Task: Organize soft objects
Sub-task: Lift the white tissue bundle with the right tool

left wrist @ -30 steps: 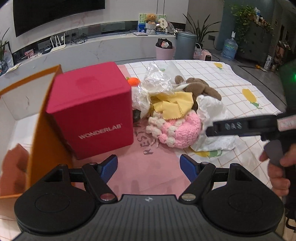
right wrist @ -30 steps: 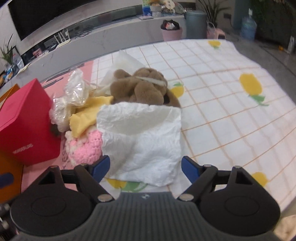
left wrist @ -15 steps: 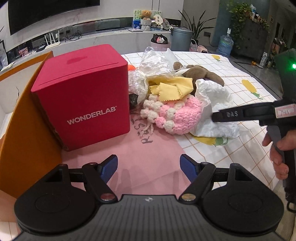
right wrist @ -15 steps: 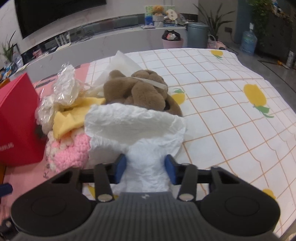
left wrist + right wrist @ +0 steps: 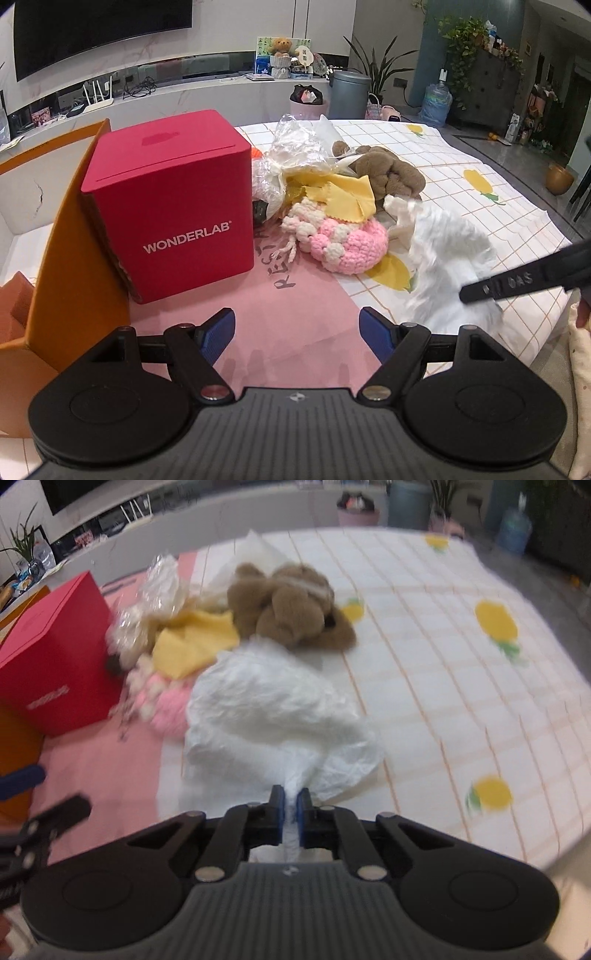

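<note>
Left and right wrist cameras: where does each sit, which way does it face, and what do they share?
Left wrist: on the left gripper, tilted down over the pink mat at the red box; own open fingers, plus the right gripper's finger.
Right wrist: on the right gripper, angled steeply down; its fingers have just closed on the white tissue.
Shared: red box, brown plush toy, yellow cloth, pink knitted piece, tissue.
</note>
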The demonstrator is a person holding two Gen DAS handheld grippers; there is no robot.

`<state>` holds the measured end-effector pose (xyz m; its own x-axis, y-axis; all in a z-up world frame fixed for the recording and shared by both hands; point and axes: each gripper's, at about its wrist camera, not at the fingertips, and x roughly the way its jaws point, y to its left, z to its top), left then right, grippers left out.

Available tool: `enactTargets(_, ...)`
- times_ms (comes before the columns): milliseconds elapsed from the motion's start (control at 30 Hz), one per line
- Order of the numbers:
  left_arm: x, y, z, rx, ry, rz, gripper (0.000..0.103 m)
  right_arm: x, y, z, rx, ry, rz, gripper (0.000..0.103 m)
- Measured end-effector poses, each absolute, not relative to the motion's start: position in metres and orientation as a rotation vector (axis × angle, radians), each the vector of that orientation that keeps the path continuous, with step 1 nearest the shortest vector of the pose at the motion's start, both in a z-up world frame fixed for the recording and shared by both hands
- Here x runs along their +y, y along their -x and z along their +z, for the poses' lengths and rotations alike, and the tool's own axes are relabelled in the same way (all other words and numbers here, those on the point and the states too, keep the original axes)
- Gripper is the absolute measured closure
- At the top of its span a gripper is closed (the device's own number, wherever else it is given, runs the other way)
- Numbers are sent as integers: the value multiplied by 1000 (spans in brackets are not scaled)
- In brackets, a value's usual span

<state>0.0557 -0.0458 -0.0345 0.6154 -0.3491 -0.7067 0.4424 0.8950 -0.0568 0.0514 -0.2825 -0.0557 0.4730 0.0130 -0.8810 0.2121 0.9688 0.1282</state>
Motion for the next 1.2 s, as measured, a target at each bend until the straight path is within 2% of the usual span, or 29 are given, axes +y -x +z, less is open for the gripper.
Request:
enactTargets(33, -45, -56, -34, 784, -128, -457, 13, -284, -48, -55, 1068, -249, -143, 73)
enactTargets(67, -44, -57, -34, 784, -129, -453, 13, -284, -46, -54, 1060, -247, -153, 37)
enactTargets(100, -44, -57, -34, 784, -130, -449, 13, -284, -44, -52, 1040, -235, -153, 13)
enactTargets(267, -38, -61, -34, 791, -114, -441, 13, -273, -50, -53, 988, -234, -140, 5)
enactTargets(500, -32, -64, -36, 805, -80, -449, 14, -269, -74, -72, 1000, -375, -265, 5)
enactTargets(733, -30, -65, -38, 814, -63, -453, 15, -266, -88, -82, 997, -370, -311, 2)
enactTargets(867, -31, -64, -38, 813, -68, -451, 15, -262, -86, -85, 981, -265, -289, 3)
enactTargets(1100, -36, -62, -41, 813, -100, -451, 15, -261, -69, -80, 928, -186, -303, 38)
enactTargets(1200, -37, -61, -42, 817, -106, -451, 15, -262, -67, -79, 924, -164, -281, 48)
